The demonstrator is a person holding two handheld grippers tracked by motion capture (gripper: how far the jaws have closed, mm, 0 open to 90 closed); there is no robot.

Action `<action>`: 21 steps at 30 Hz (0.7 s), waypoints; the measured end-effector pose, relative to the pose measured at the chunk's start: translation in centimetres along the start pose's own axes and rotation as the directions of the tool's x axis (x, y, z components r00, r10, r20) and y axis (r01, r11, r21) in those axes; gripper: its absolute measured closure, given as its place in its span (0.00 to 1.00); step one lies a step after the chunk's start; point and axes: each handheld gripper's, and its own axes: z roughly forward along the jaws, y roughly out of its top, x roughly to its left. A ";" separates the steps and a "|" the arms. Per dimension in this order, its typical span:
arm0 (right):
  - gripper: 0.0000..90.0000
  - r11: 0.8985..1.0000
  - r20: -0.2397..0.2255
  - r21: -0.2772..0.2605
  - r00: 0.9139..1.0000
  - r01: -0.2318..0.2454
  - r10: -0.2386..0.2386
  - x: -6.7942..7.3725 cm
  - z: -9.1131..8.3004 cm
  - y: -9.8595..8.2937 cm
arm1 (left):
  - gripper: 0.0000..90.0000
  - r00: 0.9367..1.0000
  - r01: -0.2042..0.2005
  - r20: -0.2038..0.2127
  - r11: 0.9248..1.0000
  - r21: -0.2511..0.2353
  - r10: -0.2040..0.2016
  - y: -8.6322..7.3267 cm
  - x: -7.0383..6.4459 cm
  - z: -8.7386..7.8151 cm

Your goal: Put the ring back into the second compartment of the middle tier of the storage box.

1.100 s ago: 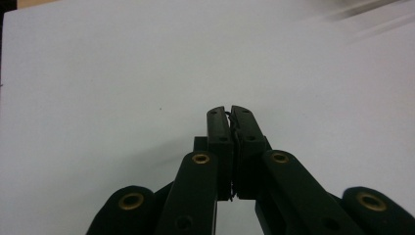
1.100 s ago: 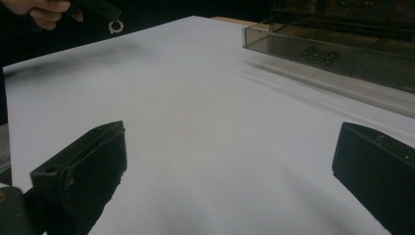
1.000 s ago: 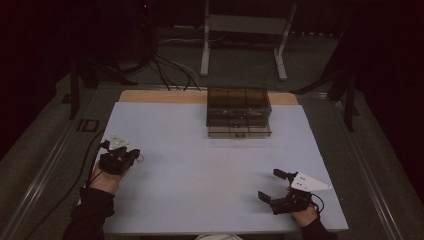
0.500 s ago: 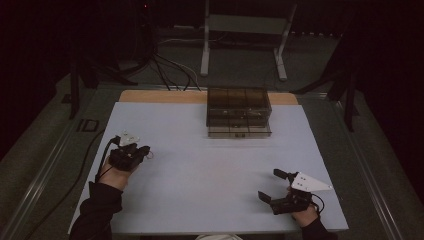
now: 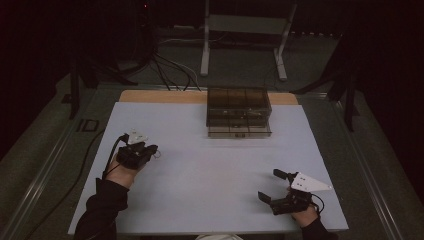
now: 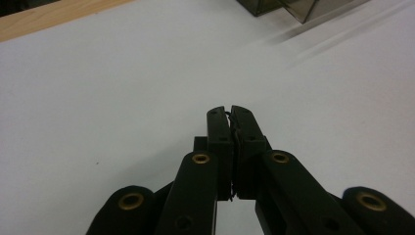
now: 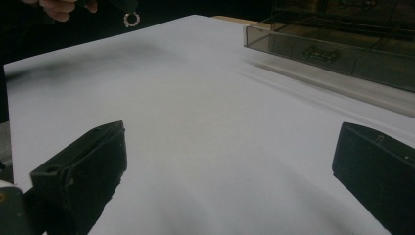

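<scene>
Your left hand-held gripper [image 5: 150, 149] is pinched closed on a small ring [image 5: 157, 154] over the counter's [image 5: 200, 175] left side; your right hand-held gripper [image 5: 274, 186] rests wide apart, empty, near the front; drawer box [image 5: 239, 112] at the back.

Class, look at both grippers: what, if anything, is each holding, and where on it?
The left gripper pinches a small ring by its rim; the right gripper is open and holds nothing.
</scene>
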 end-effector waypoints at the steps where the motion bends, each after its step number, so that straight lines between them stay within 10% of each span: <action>1: 0.00 1.000 0.000 -0.004 1.000 -0.001 0.001 0.0 0.0 0.0 | 1.00 1.000 -0.003 0.004 1.000 -0.002 0.003 0.2 -0.2 0.2; 21: 0.00 1.000 -0.001 -0.004 1.000 -0.001 0.001 0.0 -0.1 0.0 | 1.00 0.996 -0.076 0.053 0.997 -0.010 0.077 2.8 -2.2 1.3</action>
